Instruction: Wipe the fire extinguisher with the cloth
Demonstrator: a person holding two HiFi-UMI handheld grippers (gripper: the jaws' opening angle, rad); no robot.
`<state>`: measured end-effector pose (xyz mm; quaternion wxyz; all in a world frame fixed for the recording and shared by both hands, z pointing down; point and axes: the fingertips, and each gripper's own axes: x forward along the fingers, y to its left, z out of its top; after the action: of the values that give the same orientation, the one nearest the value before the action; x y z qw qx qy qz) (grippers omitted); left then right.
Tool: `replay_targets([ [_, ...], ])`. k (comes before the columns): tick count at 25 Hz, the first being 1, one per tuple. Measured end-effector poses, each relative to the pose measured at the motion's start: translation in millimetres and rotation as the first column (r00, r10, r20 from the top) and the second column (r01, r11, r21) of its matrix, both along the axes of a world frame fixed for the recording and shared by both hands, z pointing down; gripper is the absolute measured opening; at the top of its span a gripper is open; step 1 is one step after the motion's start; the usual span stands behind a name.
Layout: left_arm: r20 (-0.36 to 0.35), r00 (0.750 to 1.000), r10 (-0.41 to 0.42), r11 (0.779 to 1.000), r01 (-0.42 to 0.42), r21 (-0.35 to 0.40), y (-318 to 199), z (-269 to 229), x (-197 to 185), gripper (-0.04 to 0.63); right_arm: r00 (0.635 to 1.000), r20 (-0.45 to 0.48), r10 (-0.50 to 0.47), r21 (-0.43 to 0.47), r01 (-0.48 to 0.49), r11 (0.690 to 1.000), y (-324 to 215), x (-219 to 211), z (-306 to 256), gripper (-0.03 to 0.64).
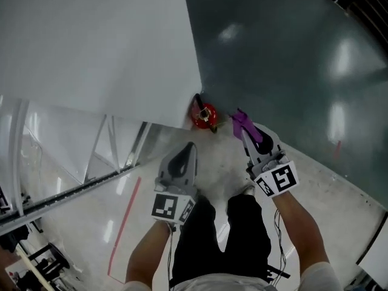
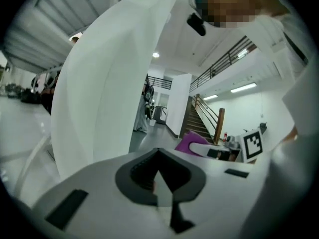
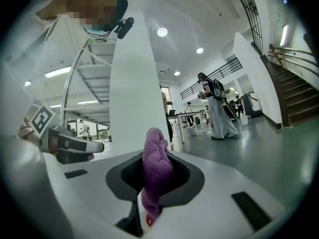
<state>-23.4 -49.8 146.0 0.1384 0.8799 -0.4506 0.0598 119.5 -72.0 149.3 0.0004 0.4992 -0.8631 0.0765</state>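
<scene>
A red fire extinguisher (image 1: 203, 115) stands on the floor at the foot of a white pillar (image 1: 109, 47), seen from above in the head view. My right gripper (image 1: 248, 132) is shut on a purple cloth (image 1: 244, 122), just right of the extinguisher and apart from it. In the right gripper view the cloth (image 3: 156, 166) sticks up between the jaws of that gripper (image 3: 154, 185). My left gripper (image 1: 189, 147) is shut with nothing in it, below the extinguisher in the picture. The left gripper view shows its jaws (image 2: 158, 176) closed, with the cloth (image 2: 189, 142) to the right.
The pillar's corner is right beside the extinguisher. A red line (image 1: 124, 220) runs along the pale floor (image 1: 327, 187), and a metal frame (image 1: 103, 150) stands at the left. People (image 3: 217, 108) stand far off by tables. A staircase (image 2: 199, 121) rises in the background.
</scene>
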Motion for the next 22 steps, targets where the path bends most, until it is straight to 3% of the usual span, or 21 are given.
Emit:
replay_targets([
  [2, -0.034, 0.999, -0.021, 1.000, 0.020, -0.013, -10, 38, -6, 0.003, 0.999, -0.013, -0.040, 0.025, 0.041, 0.999, -16, -9, 41, 0.057],
  [7, -0.015, 1.000, 0.012, 0.999, -0.012, 0.045, -21, 127, -16, 0.003, 0.998, 0.012, -0.059, 0.094, 0.057, 0.994, -50, -25, 124, 0.057],
  [12, 0.003, 1.000, -0.011, 0.990, 0.010, 0.141, -39, 207, -30, 0.003, 0.983, -0.126, -0.137, 0.248, 0.165, 0.955, -96, -54, 180, 0.057],
  [19, 0.015, 1.000, 0.002, 0.994, -0.004, 0.111, -47, 283, -39, 0.003, 0.900, -0.340, -0.273, 0.248, 0.366, 0.897, -129, -111, 249, 0.057],
  [22, -0.032, 0.999, 0.016, 0.998, -0.013, 0.067, -43, 294, -40, 0.004, 0.846, -0.382, -0.371, 0.189, 0.465, 0.865, -125, -128, 261, 0.057],
])
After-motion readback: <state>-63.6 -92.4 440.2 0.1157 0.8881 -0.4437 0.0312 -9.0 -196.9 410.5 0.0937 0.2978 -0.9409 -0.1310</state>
